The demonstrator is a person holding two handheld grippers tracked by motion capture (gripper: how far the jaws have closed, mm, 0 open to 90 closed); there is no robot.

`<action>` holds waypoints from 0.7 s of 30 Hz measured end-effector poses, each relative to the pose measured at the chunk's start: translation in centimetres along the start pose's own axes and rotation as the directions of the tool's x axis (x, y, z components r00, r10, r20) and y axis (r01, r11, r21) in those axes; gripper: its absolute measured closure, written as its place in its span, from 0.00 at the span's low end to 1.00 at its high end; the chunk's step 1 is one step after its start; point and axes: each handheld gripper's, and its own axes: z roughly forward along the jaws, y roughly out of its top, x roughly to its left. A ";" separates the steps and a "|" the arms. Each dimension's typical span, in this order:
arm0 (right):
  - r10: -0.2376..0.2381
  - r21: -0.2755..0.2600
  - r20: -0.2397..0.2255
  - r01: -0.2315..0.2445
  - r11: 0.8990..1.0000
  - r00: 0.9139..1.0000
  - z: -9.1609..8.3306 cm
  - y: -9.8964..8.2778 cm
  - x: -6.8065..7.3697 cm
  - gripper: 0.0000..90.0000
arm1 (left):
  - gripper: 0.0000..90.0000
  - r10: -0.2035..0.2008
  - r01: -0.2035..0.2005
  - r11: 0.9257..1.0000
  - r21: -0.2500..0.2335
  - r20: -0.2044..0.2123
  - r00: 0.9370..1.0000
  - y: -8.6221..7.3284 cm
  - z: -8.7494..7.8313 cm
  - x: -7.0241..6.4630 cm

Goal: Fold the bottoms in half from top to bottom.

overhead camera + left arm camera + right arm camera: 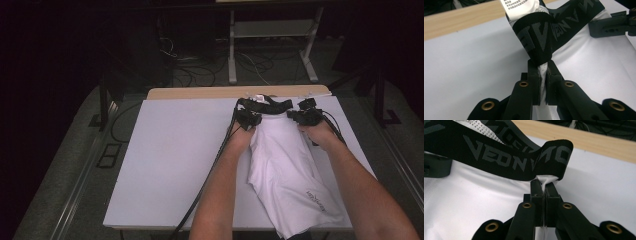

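Observation:
A white garment (pixel 287 175) with a black lettered waistband (pixel 265 106) lies on the right half of the white tabletop (pixel 175 160), its waistband at the far end. My left gripper (pixel 248 119) is shut on the garment at the waistband's left corner. In the left gripper view the jaws (pixel 544 66) pinch white fabric just under the band (pixel 539 40), and a white label (pixel 520 6) stands above. My right gripper (pixel 305 116) is shut on the right corner, its jaws (pixel 543 185) closed on white cloth below the band (pixel 506 160).
A bare wooden strip (pixel 235 92) runs along the table's far edge. Beyond it stand a metal frame (pixel 270 30) and loose cables on the floor. A black cable (pixel 210 170) trails beside the left forearm. The garment's near end hangs over the front edge.

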 end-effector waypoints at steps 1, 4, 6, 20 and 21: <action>0.000 -0.008 -0.001 0.000 1.000 1.000 -0.1 0.1 0.1 0.97 | 0.93 0.003 -0.003 1.000 -0.003 -0.001 1.000 0.1 -0.1 0.1; -0.007 -0.020 -0.004 0.007 1.000 1.000 -0.2 0.4 0.2 0.97 | 0.93 0.000 0.000 1.000 -0.015 0.002 1.000 0.3 -0.6 0.3; -0.005 -0.028 -0.007 0.005 1.000 1.000 -0.3 0.5 0.2 0.97 | 0.93 0.000 0.000 1.000 -0.015 0.002 1.000 0.3 -0.6 0.3; -0.015 -0.090 0.001 0.015 0.996 1.000 -1.2 2.2 0.3 0.96 | 0.93 0.009 -0.009 0.997 -0.082 0.000 1.000 2.1 -2.1 0.4; -0.017 -0.095 -0.001 0.017 0.995 1.000 -1.3 2.3 0.3 0.96 | 0.93 0.015 -0.015 0.996 -0.092 0.004 1.000 2.3 -2.4 0.3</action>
